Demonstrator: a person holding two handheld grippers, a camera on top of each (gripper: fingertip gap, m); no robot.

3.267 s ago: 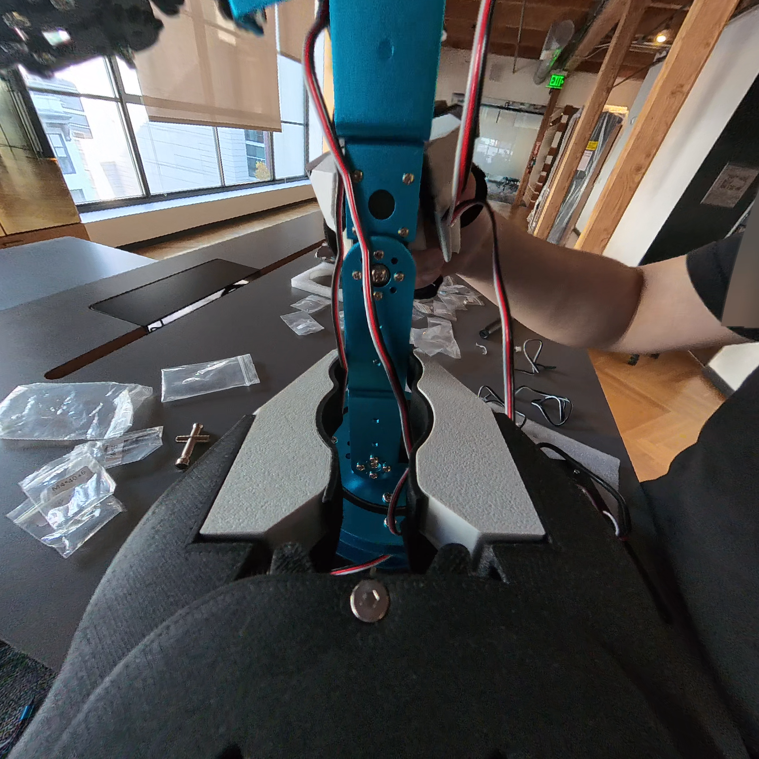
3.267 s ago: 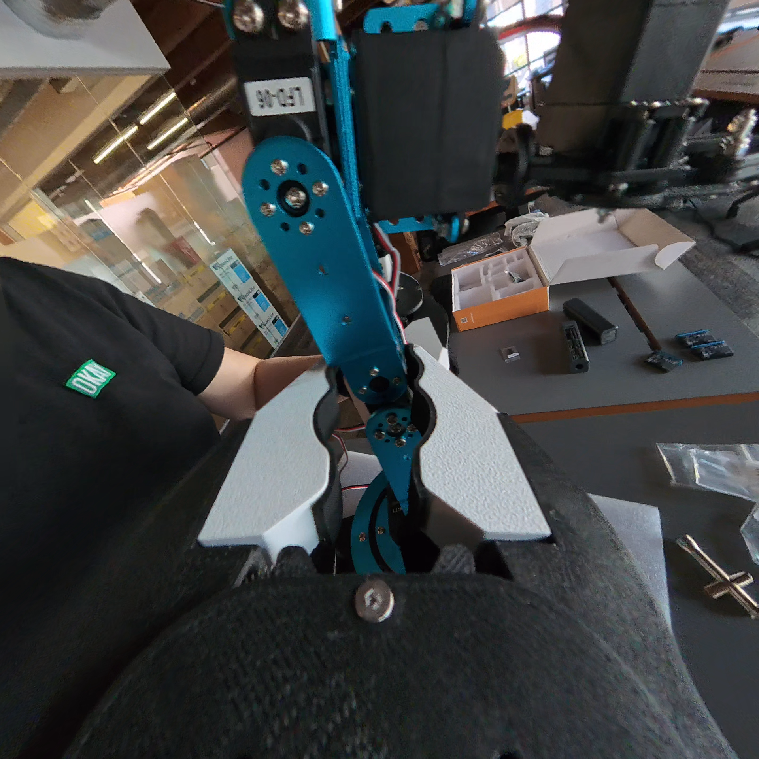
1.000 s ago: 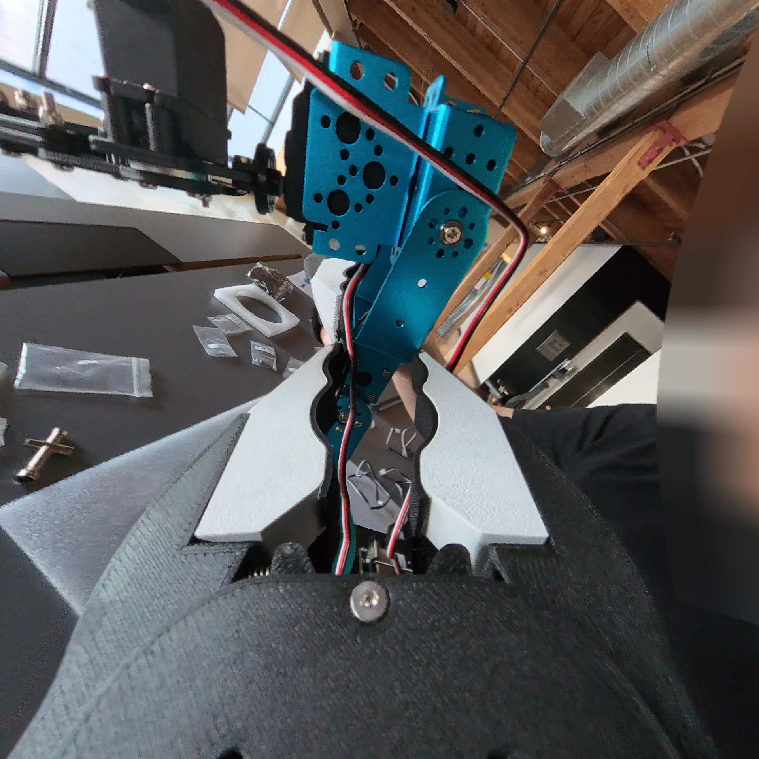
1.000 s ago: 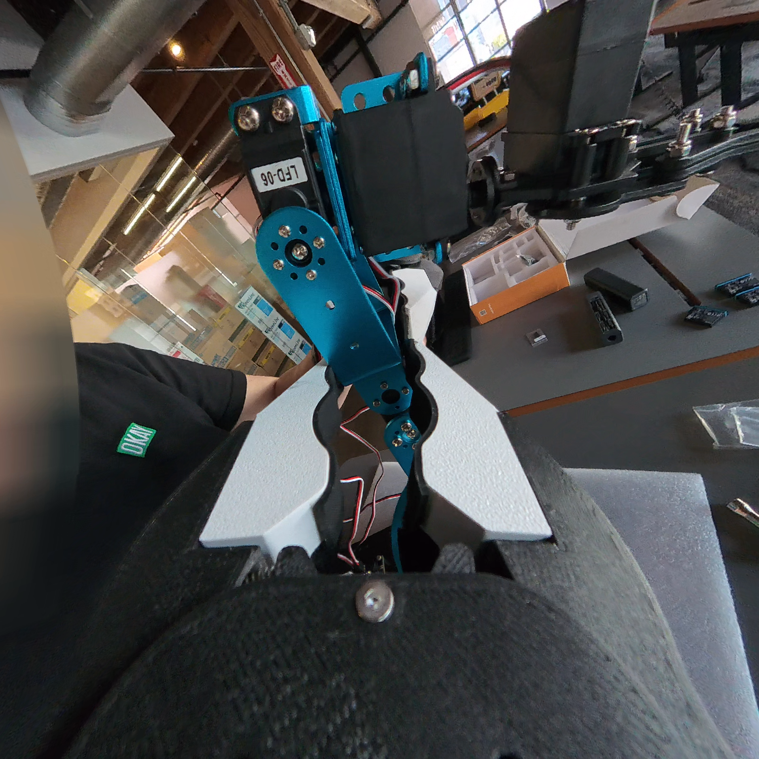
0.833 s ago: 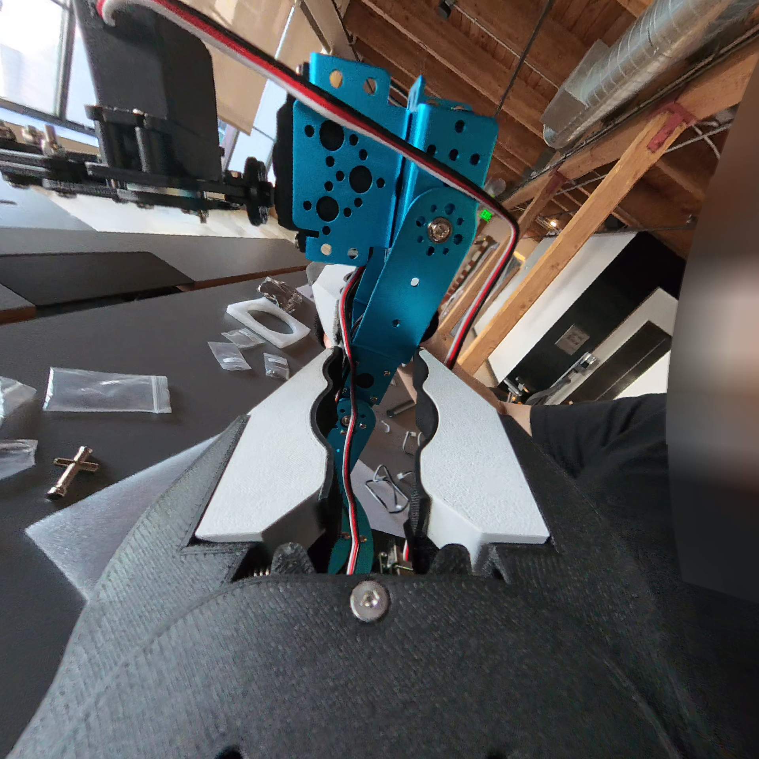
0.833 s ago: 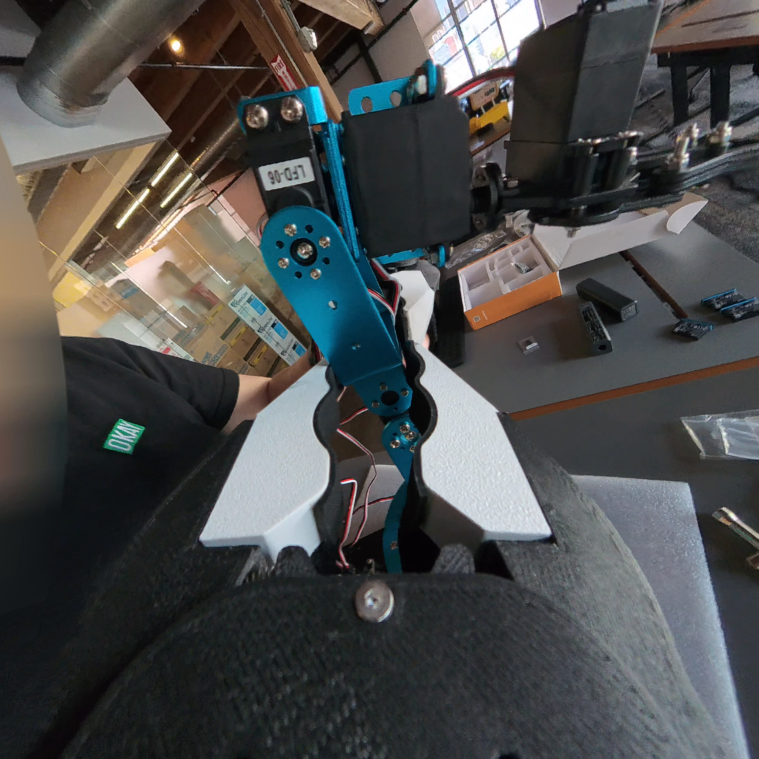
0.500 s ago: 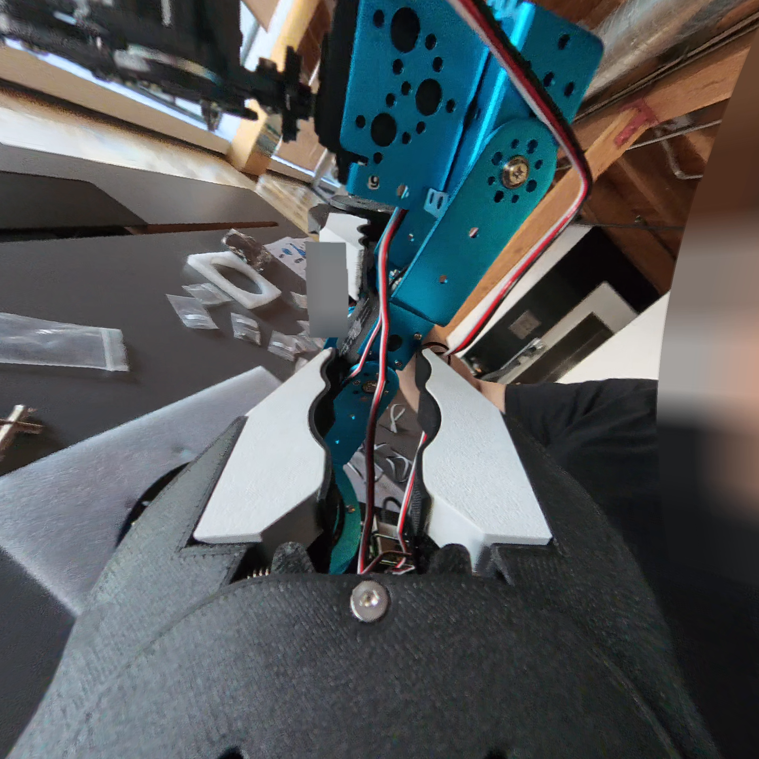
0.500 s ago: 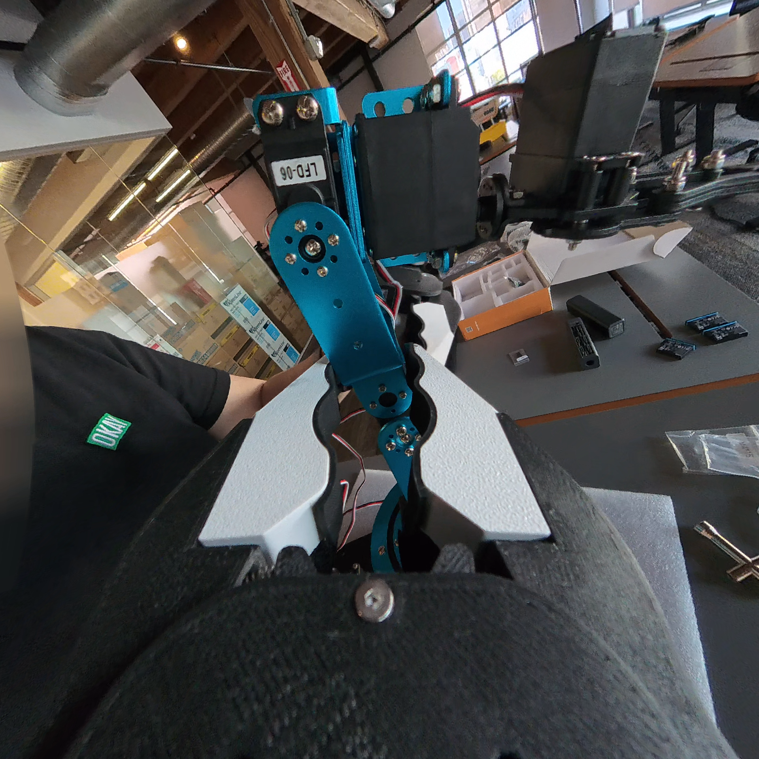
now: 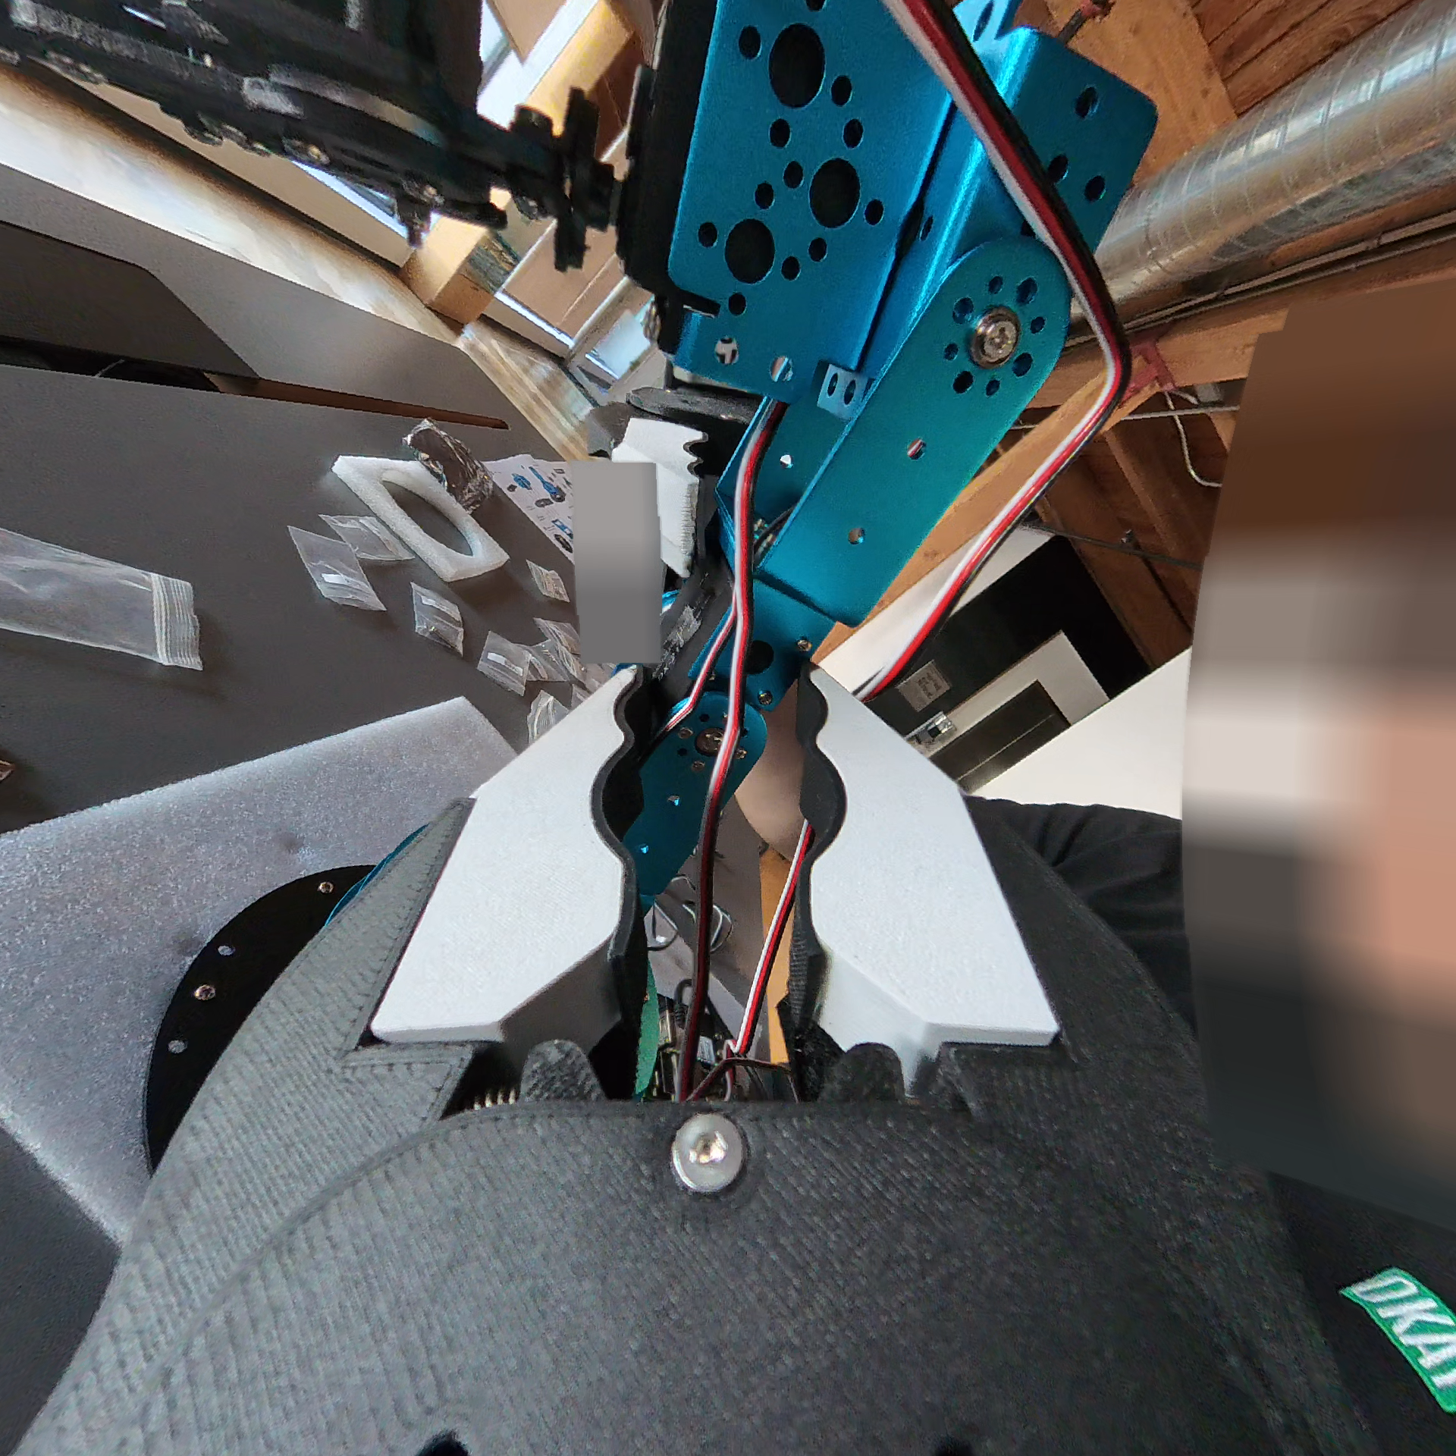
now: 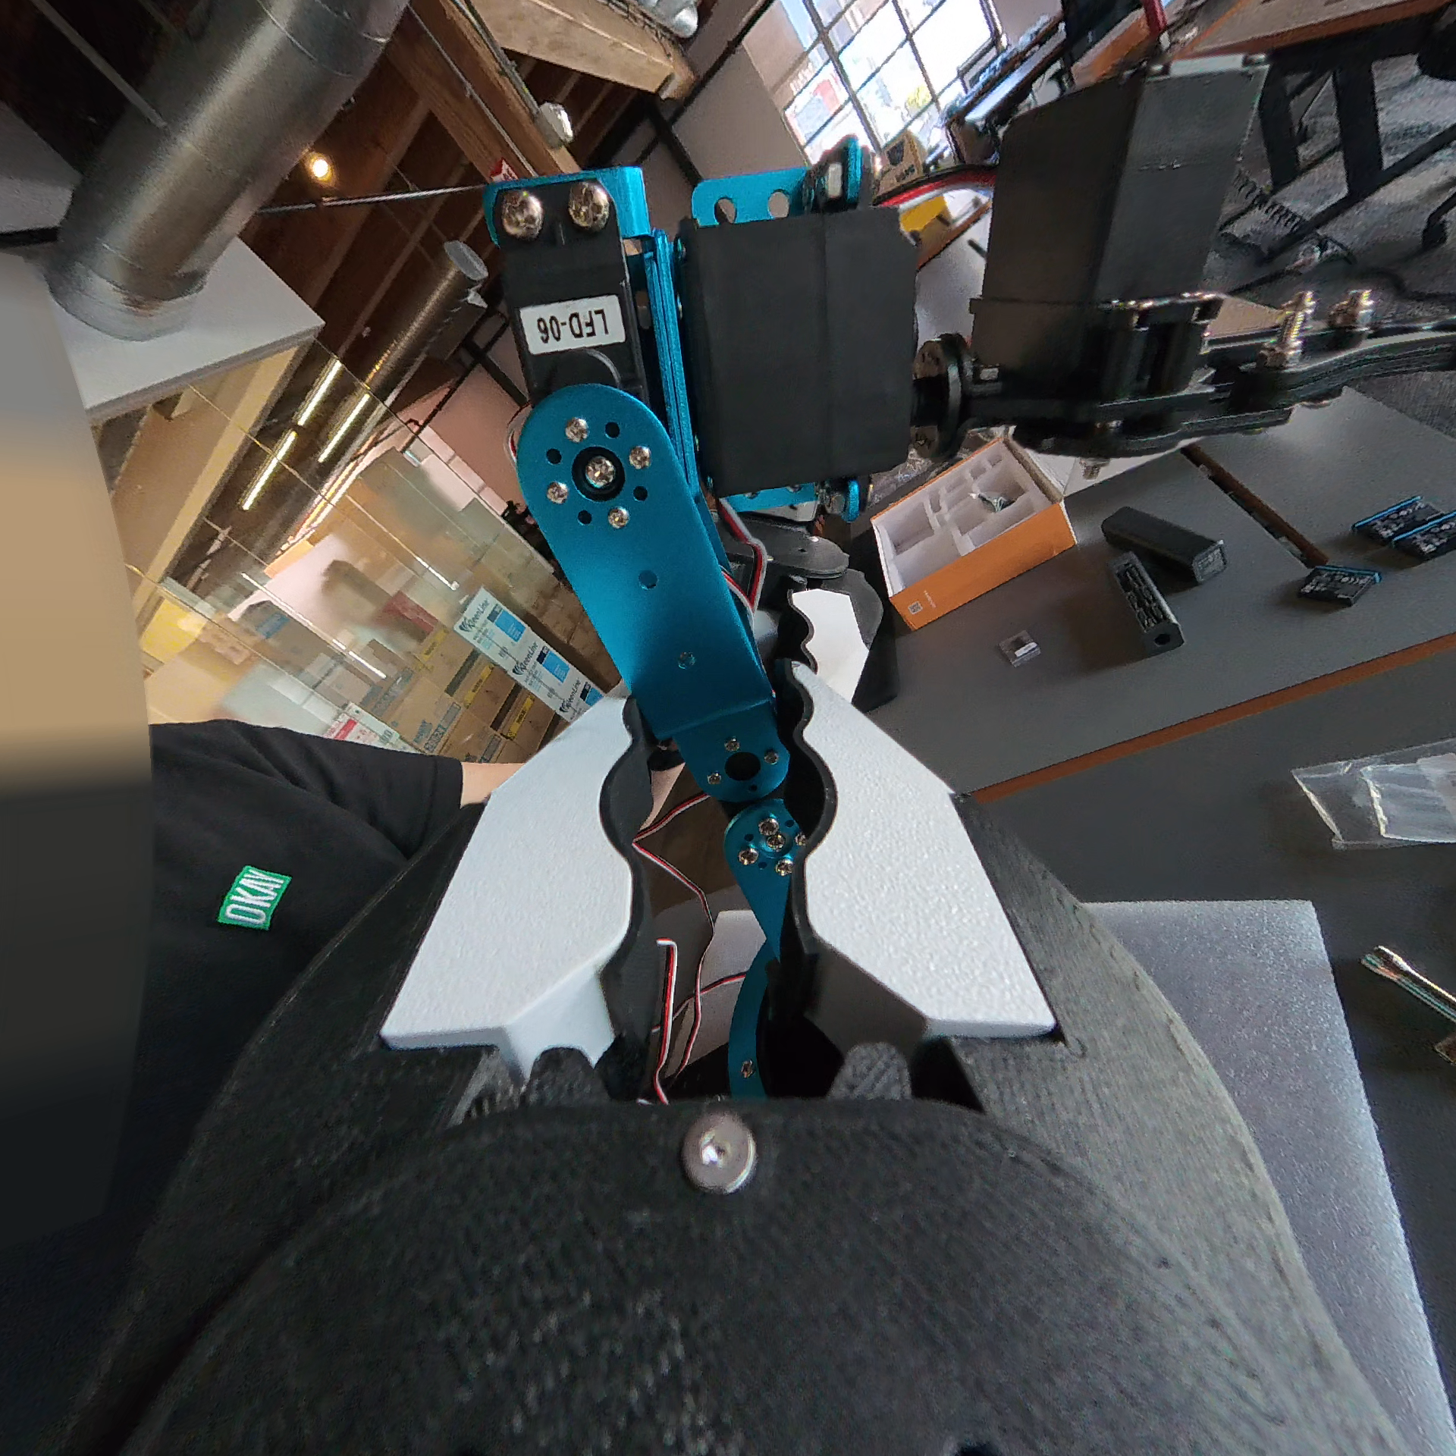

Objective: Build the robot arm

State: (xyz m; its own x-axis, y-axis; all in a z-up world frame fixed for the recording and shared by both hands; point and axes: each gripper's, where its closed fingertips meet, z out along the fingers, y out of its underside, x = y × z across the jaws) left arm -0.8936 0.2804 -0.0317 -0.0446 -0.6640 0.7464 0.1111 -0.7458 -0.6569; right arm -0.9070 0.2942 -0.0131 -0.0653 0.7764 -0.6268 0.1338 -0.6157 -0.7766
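A blue metal robot arm (image 9: 851,236) with black servos (image 10: 788,354) and red-white-black wires (image 9: 1048,197) stands between both grippers. Its black claw (image 10: 1142,354) points sideways at the top. My left gripper (image 9: 721,685) is shut on the arm's lower blue link, with wires running through the gap. My right gripper (image 10: 713,693) is shut on the same lower link from the opposite side. Each view shows the other gripper's white finger just behind the link. The arm's black round base (image 9: 236,969) rests on a grey foam sheet (image 9: 157,851).
Small plastic bags (image 9: 102,599) and a white foam frame (image 9: 425,512) lie on the dark table. An orange and white box (image 10: 969,536), black blocks (image 10: 1158,536), small blue boards (image 10: 1402,528) and a cross wrench (image 10: 1410,985) lie on the other side. A person in a black shirt (image 10: 260,827) stands close. My two grippers' fingertips are within a few centimetres of each other. From either gripper's tips it is about 20 centimetres to the arm's black round base (image 9: 236,969).
The arm's upper part has folded from straight up to bent, with the claw out sideways. Both views have tilted upward, and in the last second the left view rolled further with the arm.
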